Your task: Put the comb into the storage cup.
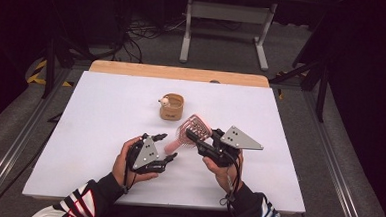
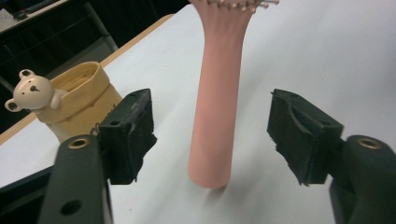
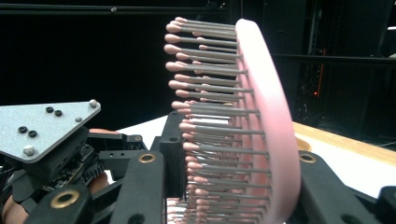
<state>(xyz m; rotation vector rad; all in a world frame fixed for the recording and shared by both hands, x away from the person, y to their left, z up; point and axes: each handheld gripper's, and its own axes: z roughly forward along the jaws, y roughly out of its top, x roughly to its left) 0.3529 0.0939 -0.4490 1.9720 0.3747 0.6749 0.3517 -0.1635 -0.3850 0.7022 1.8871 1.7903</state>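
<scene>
We see a pink plastic hairbrush with metal pins tipped in pink point(image 1: 192, 131) held above the white table top point(image 1: 105, 114), its head pinched between the jaws of the right gripper point(image 1: 199, 138). In the right gripper view the brush head point(image 3: 261, 130) stands on edge, one jaw against the pin side and the other against the smooth back. The round pink handle point(image 2: 217, 102) runs from there toward the left gripper point(image 1: 165, 148). That gripper's jaws stand spread on either side of the handle, with clear gaps between the pads and the plastic, so they touch nothing. A tan ceramic cup with a small white bear on its rim point(image 1: 171, 106) stands farther back on the table, well apart from both hands.

We judge the brush to be carried by the right gripper alone. Its hold rests partly on springy pins, which could flex and let the head twist or slide out, dropping the brush onto the table. If the left gripper closes off centre, one pad could push the handle aside and lever the head out of the right grip.
</scene>
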